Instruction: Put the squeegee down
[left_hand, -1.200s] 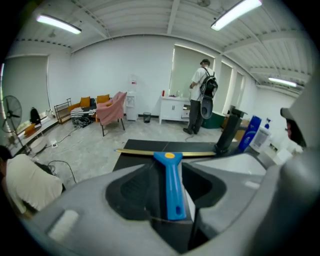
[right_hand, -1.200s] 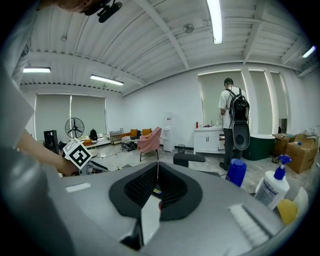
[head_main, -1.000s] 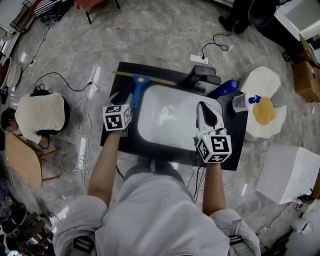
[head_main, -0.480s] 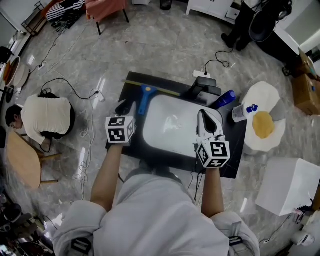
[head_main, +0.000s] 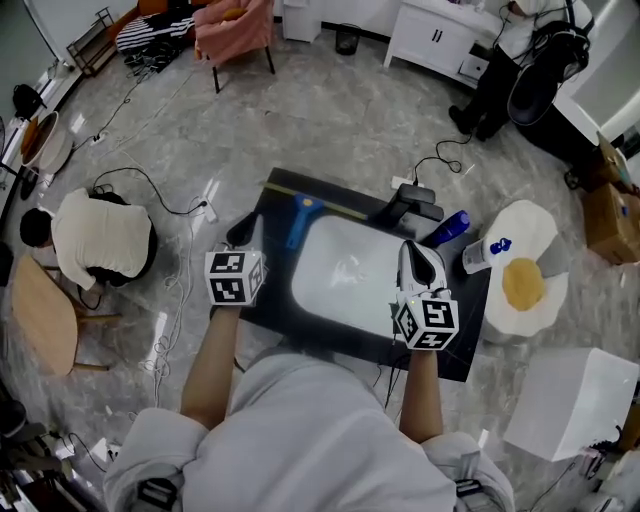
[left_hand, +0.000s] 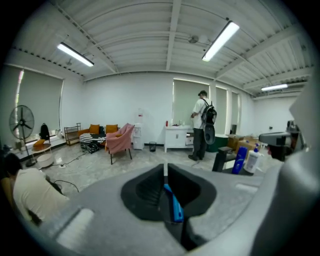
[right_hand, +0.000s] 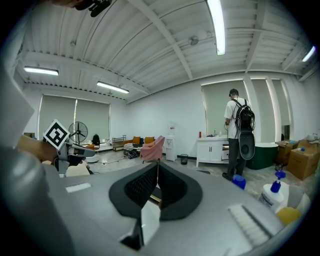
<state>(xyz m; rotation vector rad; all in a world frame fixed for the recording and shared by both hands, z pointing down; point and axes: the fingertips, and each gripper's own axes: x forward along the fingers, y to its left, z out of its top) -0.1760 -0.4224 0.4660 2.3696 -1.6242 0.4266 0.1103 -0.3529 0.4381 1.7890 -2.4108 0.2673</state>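
The squeegee (head_main: 302, 218), with a blue handle and a long yellow-edged blade, lies flat at the far left of the black tabletop (head_main: 460, 310), beside a white oval panel (head_main: 345, 270). My left gripper (head_main: 243, 232) hovers left of the handle and apart from it. Its jaws have just been closing and now meet with nothing between them. In the left gripper view, the blue handle (left_hand: 173, 205) shows through the slit below the left gripper (left_hand: 165, 172). My right gripper (head_main: 415, 255) hangs over the panel's right end. In its own view the right gripper (right_hand: 158, 172) is shut and empty.
A black stand (head_main: 410, 205), a blue bottle (head_main: 455, 226) and a white pump bottle (head_main: 483, 254) stand at the table's far right. A white round mat (head_main: 525, 275) and a white box (head_main: 560, 400) sit on the floor right. A person (head_main: 100, 240) crouches left, among cables.
The left gripper has drawn back and up from the blue handle, and its jaws have closed. The squeegee stays on the table. The right gripper has barely moved.
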